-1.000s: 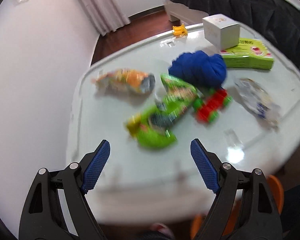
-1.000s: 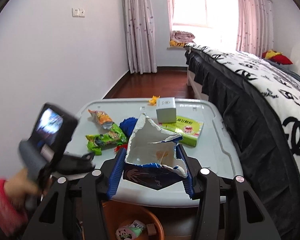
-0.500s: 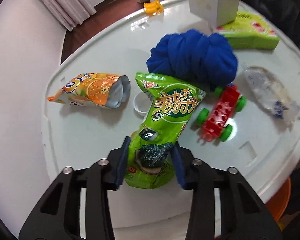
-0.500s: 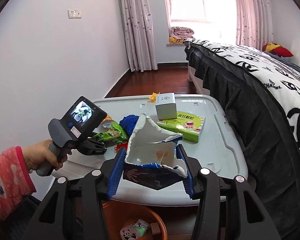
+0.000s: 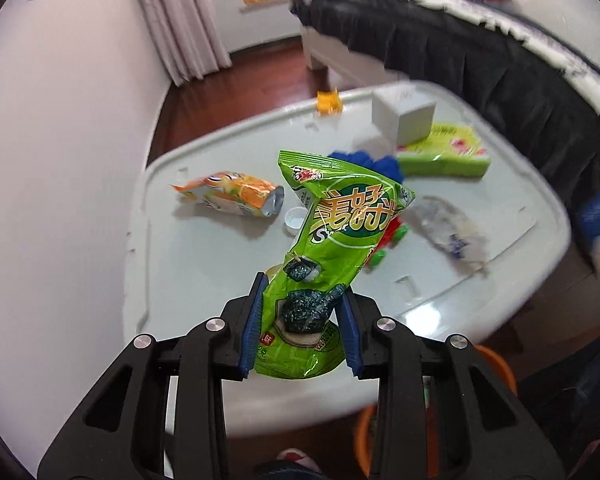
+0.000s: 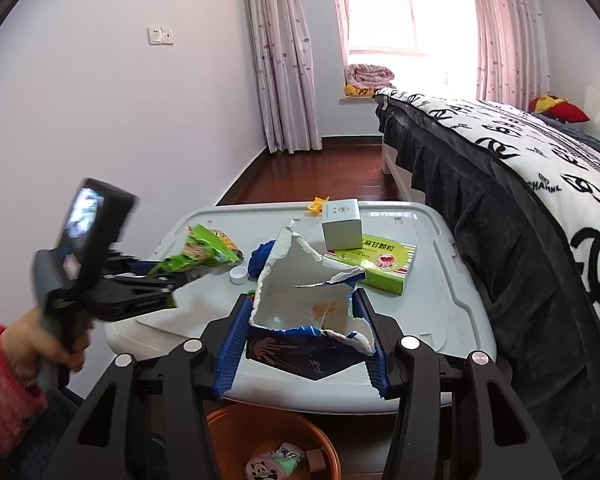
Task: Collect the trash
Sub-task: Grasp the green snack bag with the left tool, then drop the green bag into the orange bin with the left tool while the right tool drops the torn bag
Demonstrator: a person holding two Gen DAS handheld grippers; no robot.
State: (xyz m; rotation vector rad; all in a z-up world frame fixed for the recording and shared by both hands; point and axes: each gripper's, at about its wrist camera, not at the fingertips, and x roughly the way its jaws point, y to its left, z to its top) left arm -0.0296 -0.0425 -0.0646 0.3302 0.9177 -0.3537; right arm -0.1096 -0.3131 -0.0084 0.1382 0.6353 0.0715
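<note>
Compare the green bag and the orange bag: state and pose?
The green bag is clamped at its lower end in the left gripper and stands up off the table; the orange bag lies flat on the table, untouched. The green bag is long and twisted; the orange bag looks shorter, its open silver mouth facing the white cap. Both are crumpled snack wrappers.

snack bags: 2 (image 5: 337, 240) (image 5: 230, 197) | boxes: 3 (image 6: 341, 223) (image 6: 384, 263) (image 6: 308, 320) | bottle cap: 1 (image 5: 294, 217) | bin: 1 (image 6: 236, 432)
</note>
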